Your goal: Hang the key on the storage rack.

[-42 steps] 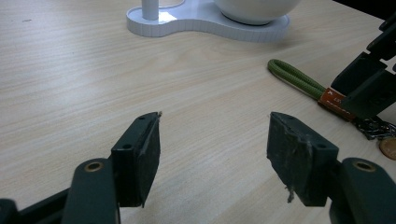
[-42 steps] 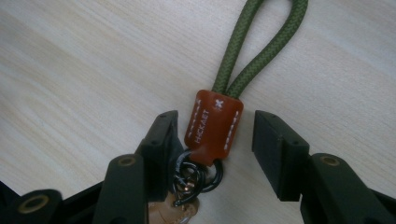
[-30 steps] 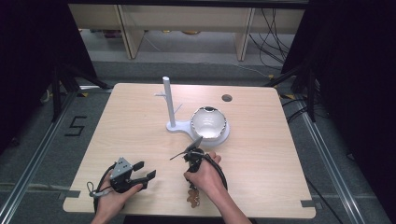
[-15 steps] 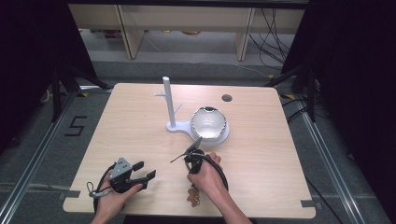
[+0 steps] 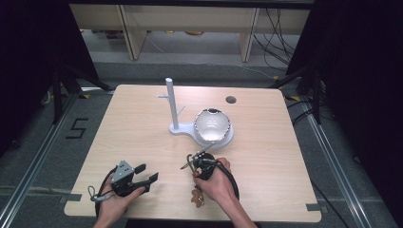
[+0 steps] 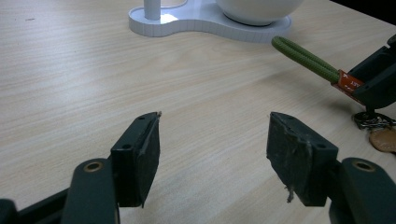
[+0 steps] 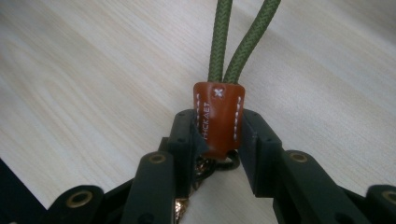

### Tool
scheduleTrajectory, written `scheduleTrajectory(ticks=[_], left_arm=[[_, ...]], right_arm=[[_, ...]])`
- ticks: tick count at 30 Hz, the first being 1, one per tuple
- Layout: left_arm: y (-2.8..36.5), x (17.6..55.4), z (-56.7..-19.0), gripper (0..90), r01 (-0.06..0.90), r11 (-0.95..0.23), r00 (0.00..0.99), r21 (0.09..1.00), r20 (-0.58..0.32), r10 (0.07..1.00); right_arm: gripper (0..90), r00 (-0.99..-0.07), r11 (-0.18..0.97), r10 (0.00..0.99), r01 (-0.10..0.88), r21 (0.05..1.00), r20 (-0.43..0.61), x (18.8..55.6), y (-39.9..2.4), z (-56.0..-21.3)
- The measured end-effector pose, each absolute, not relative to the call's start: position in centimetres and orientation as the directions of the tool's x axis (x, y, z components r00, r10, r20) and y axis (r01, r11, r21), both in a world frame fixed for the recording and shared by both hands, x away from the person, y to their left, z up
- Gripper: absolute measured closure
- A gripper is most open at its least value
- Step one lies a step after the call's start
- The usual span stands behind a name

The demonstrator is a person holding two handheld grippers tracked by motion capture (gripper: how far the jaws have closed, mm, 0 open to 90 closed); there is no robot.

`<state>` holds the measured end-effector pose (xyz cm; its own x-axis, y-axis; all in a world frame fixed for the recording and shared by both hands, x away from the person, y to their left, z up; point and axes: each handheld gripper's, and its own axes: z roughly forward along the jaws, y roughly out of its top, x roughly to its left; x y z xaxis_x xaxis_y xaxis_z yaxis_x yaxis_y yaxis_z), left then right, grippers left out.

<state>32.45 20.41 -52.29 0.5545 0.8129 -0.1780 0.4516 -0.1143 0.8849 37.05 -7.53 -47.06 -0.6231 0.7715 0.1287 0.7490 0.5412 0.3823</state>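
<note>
A keychain has a green cord loop [image 7: 219, 42], a brown leather tab [image 7: 218, 116] and a metal ring [image 7: 226, 163]. My right gripper [image 7: 218, 140] is shut on the leather tab, with the cord running straight out ahead of the jaws. In the high view the right gripper [image 5: 197, 160] sits at the near middle of the table, the cord [image 5: 206, 151] aimed at the white bowl [image 5: 212, 124]. A brown pendant [image 5: 196, 197] lies by the wrist. My left gripper [image 5: 147, 173] rests open at the near left, nothing between its jaws [image 6: 212, 154]. It faces the cord [image 6: 306, 56].
A white stand with an upright post [image 5: 170, 102] and small pegs stands mid-table, and the bowl sits on its base [image 6: 187, 23]. A round cable hole [image 5: 231, 99] is at the far side. Bare wood [image 5: 119, 133] stretches left of the stand.
The right gripper with the keychain has drifted slightly toward the near edge. The left gripper has stayed in place, open.
</note>
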Motion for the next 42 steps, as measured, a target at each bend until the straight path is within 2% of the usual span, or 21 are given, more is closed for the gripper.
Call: scheduleTrajectory(ticks=[10,13,18,19,21,23,29,31,42], left_arm=[[20.2,32.5,-52.2,33.6,0.445,-0.086,0.548,0.891,-0.195,0.814],[20.1,32.6,-52.2,33.6,0.443,-0.067,0.544,0.894,-0.208,0.813],[20.1,32.6,-52.1,33.4,0.418,-0.053,0.558,0.907,-0.210,0.803],[20.2,32.5,-52.1,33.4,0.415,-0.049,0.560,0.908,-0.213,0.801],[20.2,32.4,-52.0,33.4,0.418,-0.046,0.560,0.907,-0.217,0.799],[20.1,32.4,-51.9,33.5,0.415,-0.016,0.566,0.910,-0.244,0.788],[19.8,32.1,-51.0,34.3,0.408,-0.013,0.586,0.913,-0.251,0.770],[19.7,32.2,-51.0,34.7,0.395,-0.003,0.602,0.919,-0.256,0.757],[19.0,32.1,-49.9,36.3,0.386,0.015,0.616,0.922,-0.270,0.740]], right_arm=[[68.6,-0.646,0.486,0.748,0.689,0.538,0.152,35.4,-9.9,-47.0],[68.6,-0.662,0.451,0.735,0.642,0.620,0.151,34.8,-11.2,-47.4],[68.6,-0.669,0.407,0.728,0.597,0.692,0.149,34.3,-12.1,-48.0],[68.6,-0.675,0.403,0.728,0.565,0.720,0.123,34.3,-12.3,-48.3],[68.6,-0.672,0.398,0.728,0.575,0.715,0.136,34.1,-12.4,-48.1],[68.6,-0.683,0.380,0.722,0.528,0.759,0.114,33.8,-12.8,-48.4],[68.6,-0.684,0.345,0.724,0.471,0.812,0.089,33.1,-13.0,-48.6],[68.6,-0.702,0.341,0.709,0.423,0.840,0.066,33.1,-13.0,-48.8],[68.6,-0.701,0.302,0.713,0.346,0.888,0.031,32.7,-13.0,-48.4]])
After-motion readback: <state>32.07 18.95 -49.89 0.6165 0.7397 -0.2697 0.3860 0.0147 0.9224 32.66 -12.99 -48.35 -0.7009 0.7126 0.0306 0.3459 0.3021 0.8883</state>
